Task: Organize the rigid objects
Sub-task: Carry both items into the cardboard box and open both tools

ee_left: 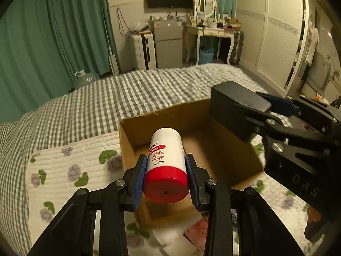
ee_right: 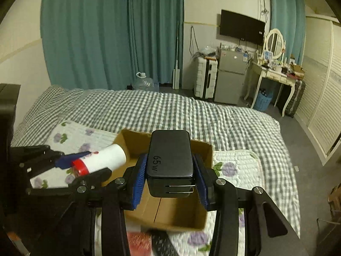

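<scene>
My left gripper (ee_left: 166,170) is shut on a white bottle with a red cap (ee_left: 166,160) and holds it tilted over the near left part of an open cardboard box (ee_left: 162,113). My right gripper (ee_right: 170,172) is shut on a black 65W charger (ee_right: 170,153) and holds it above the same box (ee_right: 204,149). The charger also shows in the left wrist view (ee_left: 232,108), over the box's right side. The bottle also shows in the right wrist view (ee_right: 106,157), at the box's left edge. The box's inside looks bare where it shows.
The box sits on a white floral quilted mat (ee_left: 70,162) on a grey checked bed (ee_right: 170,111). A red item (ee_right: 138,243) and a dark flat item (ee_right: 162,243) lie on the mat in front of the box. Curtains, fridge and dresser stand beyond the bed.
</scene>
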The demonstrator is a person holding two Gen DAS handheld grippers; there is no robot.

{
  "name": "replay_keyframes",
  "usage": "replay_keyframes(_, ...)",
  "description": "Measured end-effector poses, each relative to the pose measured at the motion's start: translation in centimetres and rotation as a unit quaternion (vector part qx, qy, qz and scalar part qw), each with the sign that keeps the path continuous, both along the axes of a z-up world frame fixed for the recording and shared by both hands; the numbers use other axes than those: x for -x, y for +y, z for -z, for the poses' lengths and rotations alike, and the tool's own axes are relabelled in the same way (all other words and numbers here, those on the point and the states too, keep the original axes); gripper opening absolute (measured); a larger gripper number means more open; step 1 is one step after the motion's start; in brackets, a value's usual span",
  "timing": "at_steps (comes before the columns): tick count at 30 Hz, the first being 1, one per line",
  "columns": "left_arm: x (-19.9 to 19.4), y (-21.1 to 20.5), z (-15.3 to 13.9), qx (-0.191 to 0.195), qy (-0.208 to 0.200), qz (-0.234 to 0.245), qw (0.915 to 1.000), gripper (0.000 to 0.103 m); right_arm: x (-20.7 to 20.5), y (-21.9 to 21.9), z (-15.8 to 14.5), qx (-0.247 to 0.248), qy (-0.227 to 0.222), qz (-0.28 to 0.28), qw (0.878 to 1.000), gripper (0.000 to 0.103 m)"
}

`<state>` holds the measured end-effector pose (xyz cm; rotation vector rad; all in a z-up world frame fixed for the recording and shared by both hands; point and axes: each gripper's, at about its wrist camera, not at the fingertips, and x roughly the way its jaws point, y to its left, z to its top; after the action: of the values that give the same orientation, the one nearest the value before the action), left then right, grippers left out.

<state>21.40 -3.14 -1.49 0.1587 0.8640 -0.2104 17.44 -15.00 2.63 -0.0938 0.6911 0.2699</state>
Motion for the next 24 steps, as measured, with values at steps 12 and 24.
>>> replay_keyframes(12,-4.5,-0.8,6.9,-0.015,0.041,0.002,0.9990,0.036,-6.5,-1.0,7.9,0.001,0.050,0.009,0.999,0.041)
replay_keyframes(24,-1.7,0.6,4.3,-0.008,0.055,-0.026,0.9981,0.058,-3.9,-3.2,4.8,-0.013,0.055,0.040,0.998,0.074)
